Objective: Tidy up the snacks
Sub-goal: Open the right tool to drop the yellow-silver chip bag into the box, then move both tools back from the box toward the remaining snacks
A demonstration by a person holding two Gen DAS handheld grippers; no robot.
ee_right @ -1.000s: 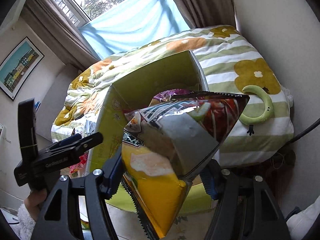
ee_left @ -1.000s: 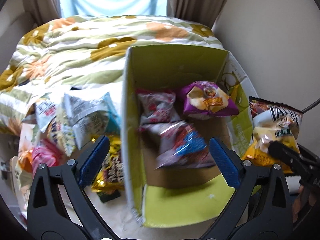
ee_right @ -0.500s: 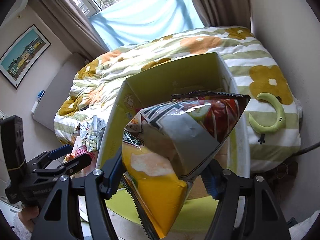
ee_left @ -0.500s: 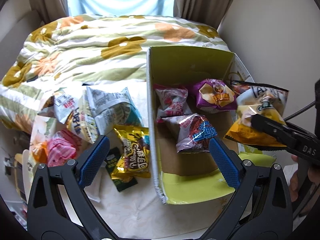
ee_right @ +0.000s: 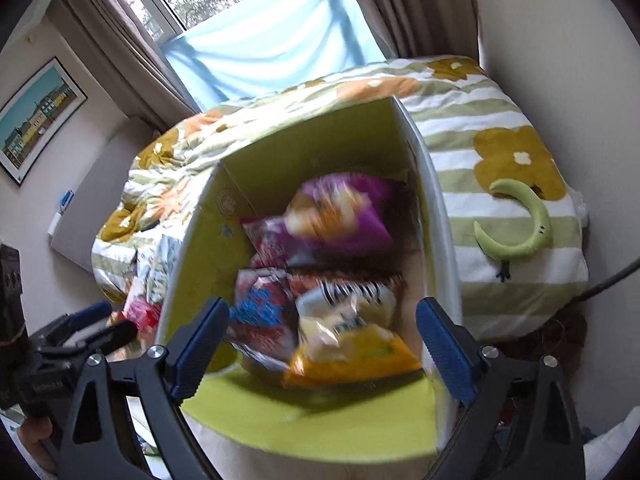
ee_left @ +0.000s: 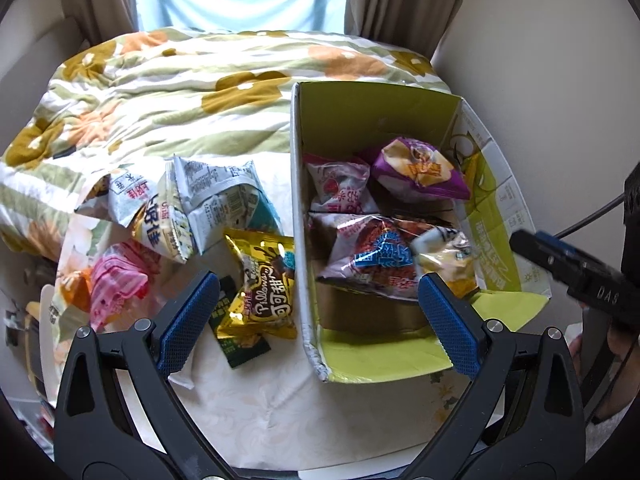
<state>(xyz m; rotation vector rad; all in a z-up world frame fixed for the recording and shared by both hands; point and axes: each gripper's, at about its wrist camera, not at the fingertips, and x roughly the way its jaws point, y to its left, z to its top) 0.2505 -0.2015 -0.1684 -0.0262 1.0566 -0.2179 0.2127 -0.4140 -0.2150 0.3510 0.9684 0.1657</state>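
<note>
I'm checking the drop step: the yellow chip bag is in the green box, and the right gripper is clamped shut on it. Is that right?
Not quite. The yellow chip bag is in the green box, but the right gripper is not clamped on it: its jaws are opening, standing wide apart with the bag lying loose below, clear of both pads. The right wrist view shows this.

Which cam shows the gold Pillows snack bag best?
Left wrist: the gold Pillows bag lies sharp and in full view, outside the cardboard box, beside its wall. In the right wrist view that box wall hides it.
</note>
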